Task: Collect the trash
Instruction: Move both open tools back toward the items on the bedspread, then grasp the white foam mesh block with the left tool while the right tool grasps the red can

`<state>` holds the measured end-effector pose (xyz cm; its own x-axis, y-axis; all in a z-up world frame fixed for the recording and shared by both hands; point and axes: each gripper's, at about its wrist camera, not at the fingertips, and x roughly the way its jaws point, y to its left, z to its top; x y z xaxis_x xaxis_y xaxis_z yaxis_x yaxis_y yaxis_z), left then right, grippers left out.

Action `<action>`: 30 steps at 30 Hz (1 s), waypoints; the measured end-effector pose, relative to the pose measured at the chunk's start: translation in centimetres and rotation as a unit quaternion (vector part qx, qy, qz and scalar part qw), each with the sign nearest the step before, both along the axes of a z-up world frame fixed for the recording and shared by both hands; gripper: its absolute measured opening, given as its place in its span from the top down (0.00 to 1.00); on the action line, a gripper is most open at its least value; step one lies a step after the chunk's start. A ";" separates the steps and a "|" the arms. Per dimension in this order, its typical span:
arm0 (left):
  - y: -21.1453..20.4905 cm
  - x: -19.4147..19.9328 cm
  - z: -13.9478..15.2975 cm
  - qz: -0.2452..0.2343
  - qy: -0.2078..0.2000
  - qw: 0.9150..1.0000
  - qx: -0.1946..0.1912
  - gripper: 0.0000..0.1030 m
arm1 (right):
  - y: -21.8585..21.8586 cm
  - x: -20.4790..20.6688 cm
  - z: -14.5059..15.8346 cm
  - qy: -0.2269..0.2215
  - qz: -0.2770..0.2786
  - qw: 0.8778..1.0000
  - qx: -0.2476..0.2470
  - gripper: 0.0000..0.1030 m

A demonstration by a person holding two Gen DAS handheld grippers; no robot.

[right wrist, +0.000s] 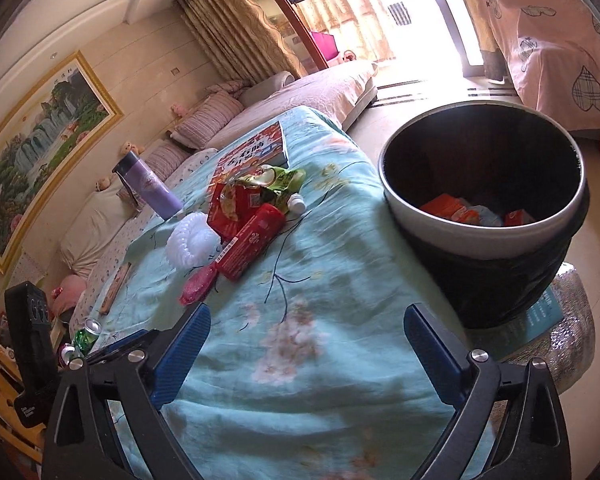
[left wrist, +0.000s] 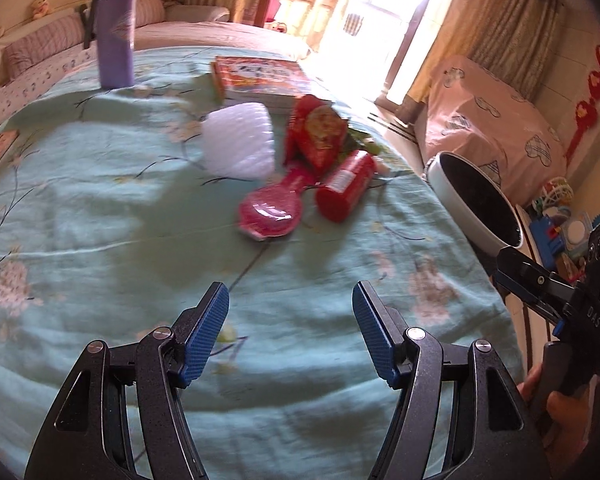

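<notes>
1. The table under a pale green floral cloth (left wrist: 100, 220) carries a cluster of litter at its far middle. Beside the table's right edge stands the waste bin (right wrist: 488, 236), dark inside, with a few orange and red wrappers already at the bottom.
2. The red cylindrical packet (right wrist: 250, 242) lies on its side, touching the other litter. In the right wrist view its long axis runs from lower left to upper right, the far end toward the bin. It looks light and fairly stiff with a slick wrapper, so I would pinch it across the middle.
3. The crumpled red snack bag (left wrist: 318, 136) stands just behind it, with a green pouch (right wrist: 278, 182) beyond; both look thin, soft and crushable, best taken at a fold.
4. The left gripper (left wrist: 290, 334) hovers over bare cloth, fingers spread, nothing between them.
5. The right gripper (right wrist: 306, 358) is spread wide and empty, near the bin.
</notes>
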<state>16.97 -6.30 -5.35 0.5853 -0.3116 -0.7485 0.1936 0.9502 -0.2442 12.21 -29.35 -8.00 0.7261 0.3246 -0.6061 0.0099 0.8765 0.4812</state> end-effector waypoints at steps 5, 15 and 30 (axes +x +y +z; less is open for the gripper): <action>2.3 0.5 -0.3 0.020 0.008 1.000 -0.007 0.36 | 1.7 0.7 -0.3 0.002 0.007 1.000 -0.001 0.05; 3.3 3.4 -0.1 0.030 0.013 0.999 -0.017 0.36 | 4.4 4.1 -1.4 0.037 0.013 0.998 0.039 0.06; 2.2 13.4 -1.0 0.034 0.033 0.999 -0.005 0.35 | 4.7 10.4 -3.1 0.065 -0.016 0.993 0.100 0.24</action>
<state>30.36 -4.08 -6.32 0.5558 -0.2795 -0.7830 0.1115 0.9584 -0.2629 22.63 -24.66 -11.09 0.6582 0.4254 -0.6212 0.1098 0.7620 0.6382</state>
